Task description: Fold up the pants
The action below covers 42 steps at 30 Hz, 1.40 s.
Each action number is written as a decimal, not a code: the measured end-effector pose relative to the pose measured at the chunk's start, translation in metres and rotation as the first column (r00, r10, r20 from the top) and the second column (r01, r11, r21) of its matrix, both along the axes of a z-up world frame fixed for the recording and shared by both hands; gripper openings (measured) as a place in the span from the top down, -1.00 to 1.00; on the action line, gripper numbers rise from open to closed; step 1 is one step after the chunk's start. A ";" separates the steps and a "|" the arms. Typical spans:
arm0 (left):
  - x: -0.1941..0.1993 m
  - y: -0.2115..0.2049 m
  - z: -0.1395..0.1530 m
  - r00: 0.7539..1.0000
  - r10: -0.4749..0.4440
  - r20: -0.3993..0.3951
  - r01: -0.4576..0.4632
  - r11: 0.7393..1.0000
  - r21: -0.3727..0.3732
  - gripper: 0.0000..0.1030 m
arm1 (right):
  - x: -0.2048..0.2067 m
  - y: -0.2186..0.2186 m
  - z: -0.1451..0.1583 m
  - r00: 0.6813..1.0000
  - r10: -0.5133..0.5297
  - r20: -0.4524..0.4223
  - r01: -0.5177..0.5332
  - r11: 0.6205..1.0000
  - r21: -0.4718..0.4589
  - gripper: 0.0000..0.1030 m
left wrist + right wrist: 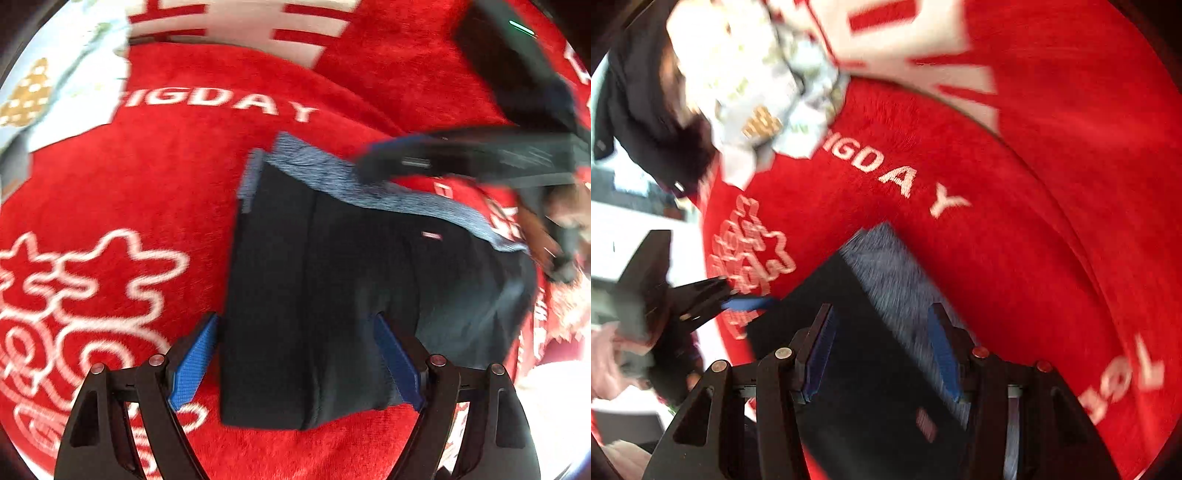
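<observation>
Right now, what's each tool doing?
Left tool: open, empty, above the folded pants.
Right tool: open, empty, over the pants' waistband.

Both views close above pants (332, 295)

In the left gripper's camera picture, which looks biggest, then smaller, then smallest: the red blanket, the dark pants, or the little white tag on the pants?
1. Red blanket, fills most of the view.
2. Dark pants, folded on the blanket.
3. White tag, a tiny strip on the pants.
</observation>
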<state>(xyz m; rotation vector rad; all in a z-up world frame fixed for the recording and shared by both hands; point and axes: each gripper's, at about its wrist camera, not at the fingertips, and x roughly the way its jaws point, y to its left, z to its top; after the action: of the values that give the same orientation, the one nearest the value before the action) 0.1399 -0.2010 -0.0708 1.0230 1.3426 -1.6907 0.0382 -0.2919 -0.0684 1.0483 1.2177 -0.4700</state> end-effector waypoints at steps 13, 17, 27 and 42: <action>0.026 0.015 0.015 0.990 -0.028 -0.137 0.026 1.000 -0.017 -0.26 | 0.019 -0.009 -0.011 0.997 0.076 0.021 -0.078 0.993 0.091 0.88; 0.035 0.034 0.025 0.994 -0.029 -0.108 0.027 0.999 -0.021 -0.26 | 0.040 0.003 0.006 0.990 0.122 0.076 -0.130 0.986 0.107 0.87; 0.055 0.027 0.044 0.994 0.105 0.026 -0.103 0.993 -0.065 -0.26 | 0.009 -0.006 -0.042 0.984 -0.152 -0.088 0.157 0.986 0.054 0.25; -0.091 0.005 0.004 0.987 0.064 0.146 -0.062 0.998 -0.013 -0.53 | -0.325 0.217 0.093 0.419 -0.908 -0.029 0.907 0.417 0.056 0.24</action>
<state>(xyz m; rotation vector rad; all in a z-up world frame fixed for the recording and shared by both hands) 0.0492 -0.1964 -0.0666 1.0673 1.2590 -1.5424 -0.2872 -0.0753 0.0241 1.7501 0.5182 -1.2880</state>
